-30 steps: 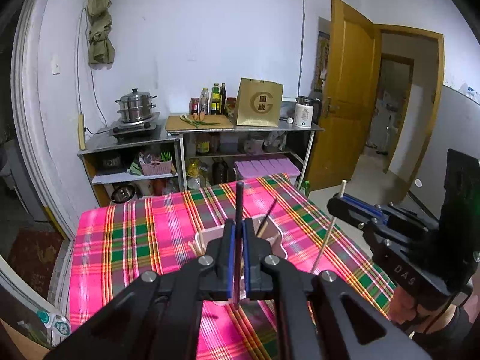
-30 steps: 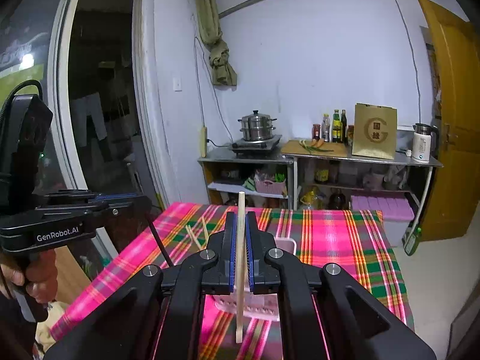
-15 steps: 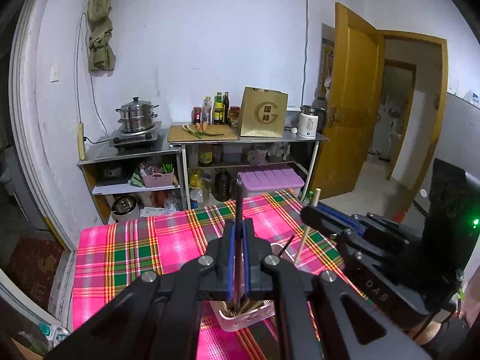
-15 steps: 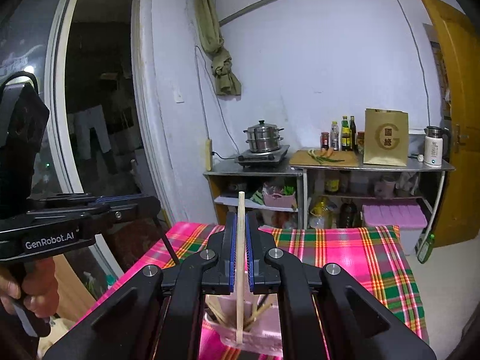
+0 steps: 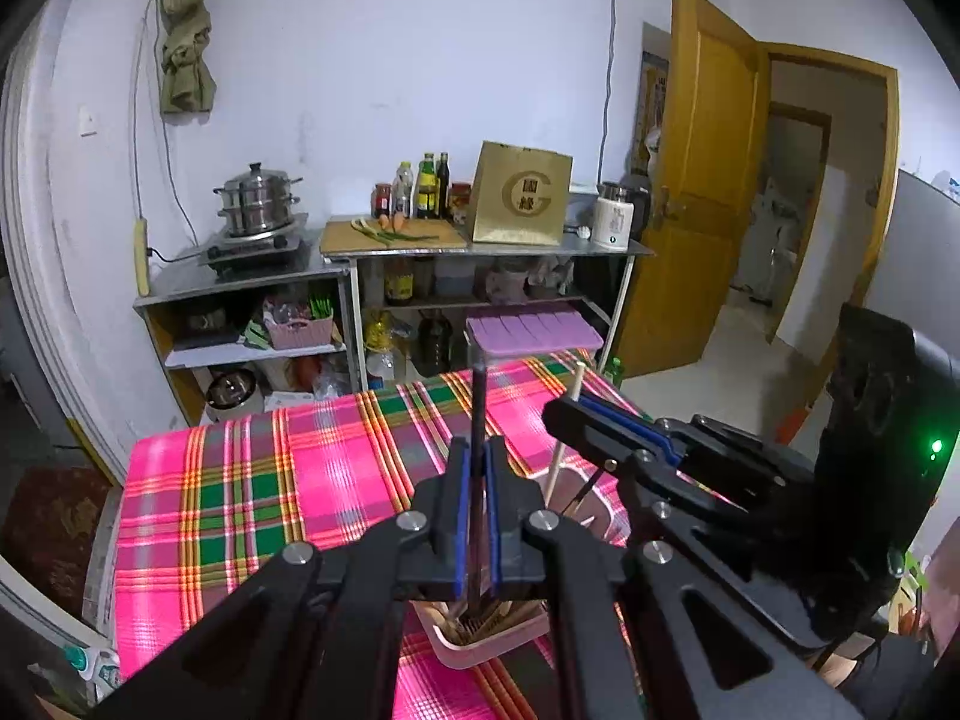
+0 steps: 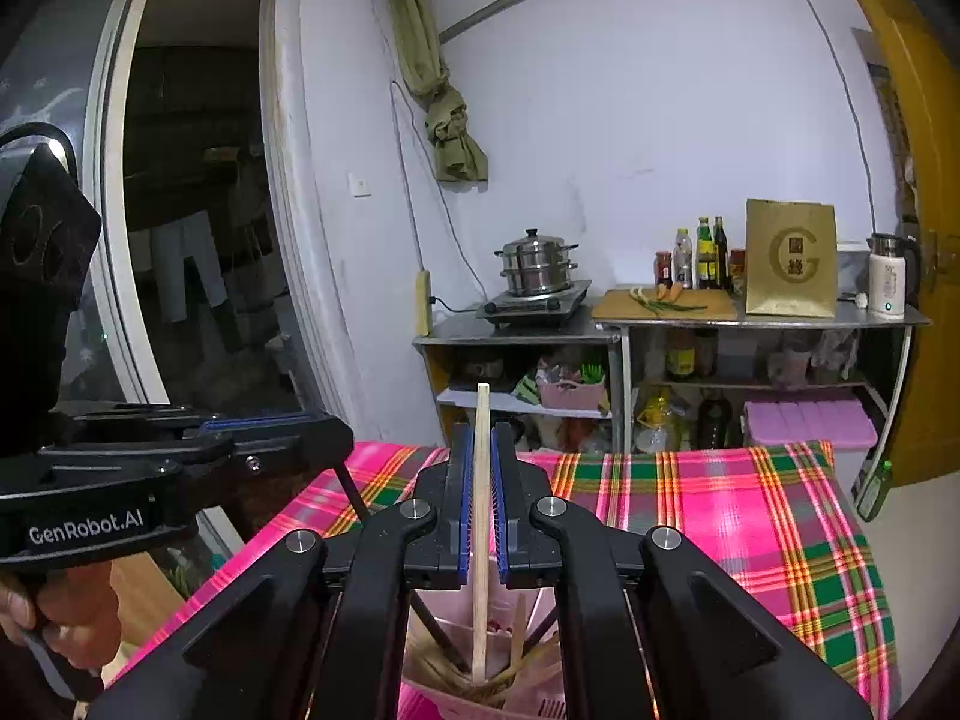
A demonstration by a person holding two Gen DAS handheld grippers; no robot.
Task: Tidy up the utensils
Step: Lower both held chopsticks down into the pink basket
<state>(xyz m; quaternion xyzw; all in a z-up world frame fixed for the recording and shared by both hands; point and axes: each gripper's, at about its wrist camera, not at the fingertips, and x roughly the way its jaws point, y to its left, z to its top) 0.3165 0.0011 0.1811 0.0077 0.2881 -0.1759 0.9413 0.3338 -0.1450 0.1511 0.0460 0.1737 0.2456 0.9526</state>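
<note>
Across the far wall, from left, I see a dark doorway (image 6: 198, 210), a steamer pot (image 6: 537, 267) on a burner, steel shelves (image 5: 390, 294) and a yellow door (image 5: 708, 180). Nearer, my surface (image 5: 270, 498) wears a pink plaid cloth. I count two claws, each pinching one chopstick. My left claw (image 5: 475, 516) is clamped on a dark chopstick (image 5: 478, 420), held upright. My right claw (image 6: 482, 516) is clamped on a pale wooden chopstick (image 6: 481, 480), its lower end down among the sticks in one pink holder (image 6: 456, 696). That holder contains several more chopsticks; I can't count them.
</note>
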